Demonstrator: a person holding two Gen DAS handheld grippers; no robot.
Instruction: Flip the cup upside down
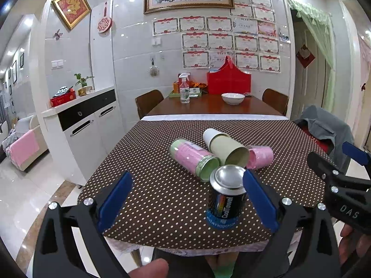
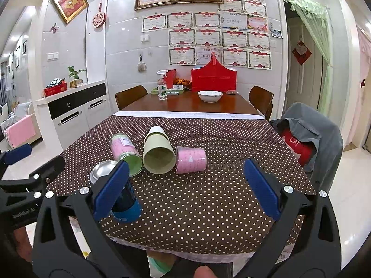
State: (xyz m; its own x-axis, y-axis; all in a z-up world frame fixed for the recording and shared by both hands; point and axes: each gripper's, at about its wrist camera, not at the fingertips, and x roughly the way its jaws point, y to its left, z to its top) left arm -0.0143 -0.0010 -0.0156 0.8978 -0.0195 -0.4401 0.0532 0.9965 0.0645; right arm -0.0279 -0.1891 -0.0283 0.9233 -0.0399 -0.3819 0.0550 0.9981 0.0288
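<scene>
Both jaws stood wide and empty short of the pale-green paper cup lying sideways ahead; light and crushable, it probably wanted a gentle mid-wall grip.

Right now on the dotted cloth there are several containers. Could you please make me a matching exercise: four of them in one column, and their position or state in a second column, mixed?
Things
1. blue can
2. cream cup
3. short pink cup
4. pink and green cup

States
A. lying on its side, in the middle of the three, mouth toward the cameras
B. lying on its side, on the right of the three
C. standing, metal end up, nearest the table edge
D. lying on its side, on the left of the three

Pairs: 1-C, 2-A, 3-B, 4-D
</scene>
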